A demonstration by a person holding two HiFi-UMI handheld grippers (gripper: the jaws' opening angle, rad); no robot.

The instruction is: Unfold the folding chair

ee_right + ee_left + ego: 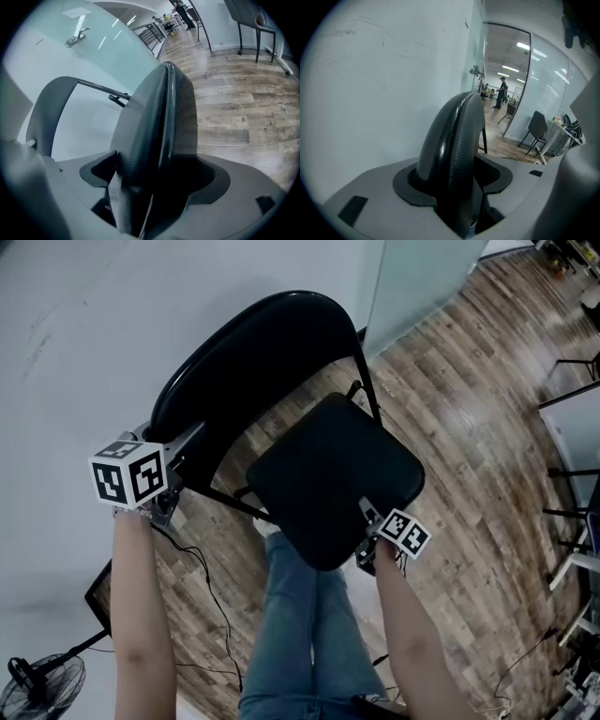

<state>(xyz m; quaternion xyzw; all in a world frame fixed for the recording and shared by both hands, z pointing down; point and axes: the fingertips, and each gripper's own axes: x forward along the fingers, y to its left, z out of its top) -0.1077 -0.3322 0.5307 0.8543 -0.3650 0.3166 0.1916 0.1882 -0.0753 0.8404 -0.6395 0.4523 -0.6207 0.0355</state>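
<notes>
1. The chair (281, 427) stands on the wood floor (469, 381) beside the wall (84, 324).
2. The left gripper (178, 463) clamps the backrest (253, 334) edge. The right gripper (370, 521), jaws wide, grips the seat (333, 474) front.
3. It is probably stiff, heavyish and slippery, so these padded edges suit best.

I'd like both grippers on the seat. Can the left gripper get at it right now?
Probably not yet: the left gripper is shut on the backrest rim. Nothing blocks the way to the seat, held by the right gripper, so it could once it lets go.
</notes>
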